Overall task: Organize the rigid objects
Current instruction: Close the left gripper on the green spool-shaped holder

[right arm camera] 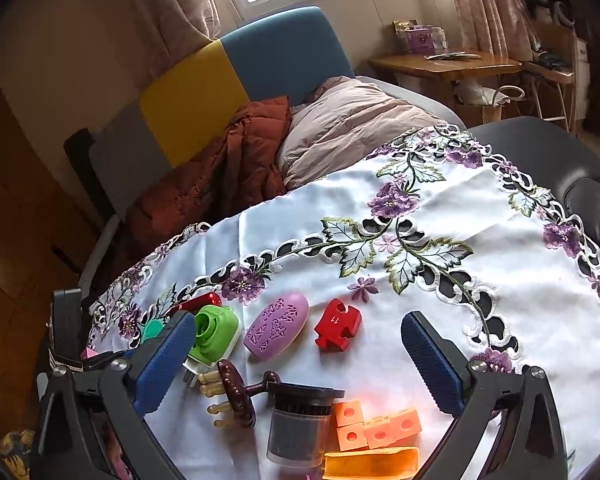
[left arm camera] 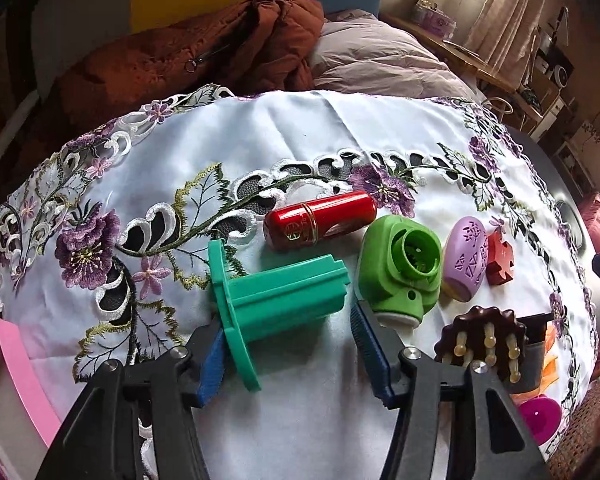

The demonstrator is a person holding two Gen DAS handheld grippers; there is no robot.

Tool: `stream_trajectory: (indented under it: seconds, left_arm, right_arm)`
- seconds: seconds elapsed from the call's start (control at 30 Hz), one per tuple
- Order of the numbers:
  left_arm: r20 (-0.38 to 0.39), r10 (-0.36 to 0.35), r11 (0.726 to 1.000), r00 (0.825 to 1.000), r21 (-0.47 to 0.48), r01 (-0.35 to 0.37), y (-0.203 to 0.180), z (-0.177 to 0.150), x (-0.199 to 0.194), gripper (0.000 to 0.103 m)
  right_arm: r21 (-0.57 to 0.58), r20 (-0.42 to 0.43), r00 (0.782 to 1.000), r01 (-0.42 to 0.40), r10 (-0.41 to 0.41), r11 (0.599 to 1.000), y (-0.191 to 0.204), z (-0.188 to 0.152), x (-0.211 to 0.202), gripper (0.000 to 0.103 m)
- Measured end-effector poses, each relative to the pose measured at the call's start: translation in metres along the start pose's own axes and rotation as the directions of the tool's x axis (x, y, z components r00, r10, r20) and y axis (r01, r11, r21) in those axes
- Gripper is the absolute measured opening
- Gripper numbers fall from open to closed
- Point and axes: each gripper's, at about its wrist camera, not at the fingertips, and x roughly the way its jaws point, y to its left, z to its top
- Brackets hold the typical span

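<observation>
A teal plastic spool (left arm camera: 276,296) with a wide flange lies on its side on the embroidered tablecloth (left arm camera: 300,128). My left gripper (left arm camera: 288,324) straddles it. The left blue pad (left arm camera: 214,360) sits against the flange, while a strip of cloth shows between the spool's other end and the right pad (left arm camera: 370,344), so the jaws stand open. Beyond lie a red cylinder (left arm camera: 320,218), a green device (left arm camera: 400,264), a purple egg-shaped case (left arm camera: 466,258) and a red puzzle piece (left arm camera: 500,260). My right gripper (right arm camera: 296,320) hangs open above the cloth with nothing between its fingers.
A brown pronged massager (right arm camera: 236,390), a grey cylindrical container (right arm camera: 300,424), peach cubes (right arm camera: 376,424) and an orange box (right arm camera: 372,464) lie near the front edge. A pink box (left arm camera: 8,380) sits at the left. A bed with a rust-coloured quilt (right arm camera: 228,168) lies behind the table.
</observation>
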Motion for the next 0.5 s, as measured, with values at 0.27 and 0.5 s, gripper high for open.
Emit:
stream_trajectory:
  seconds: [0.27, 0.5]
  left_arm:
    - [0.005, -0.013, 1.0, 1.0, -0.027, 0.013, 0.008, -0.017, -0.018, 0.022]
    - [0.07, 0.05, 0.993, 0.996, 0.103, -0.057, -0.005, -0.012, -0.037, 0.036]
  right_arm:
    - [0.078, -0.011, 1.0, -0.002, 0.003, 0.997, -0.016, 0.003, 0.001, 0.103]
    - [0.07, -0.021, 1.0, -0.001, 0.003, 0.998, -0.013, 0.001, 0.002, 0.103]
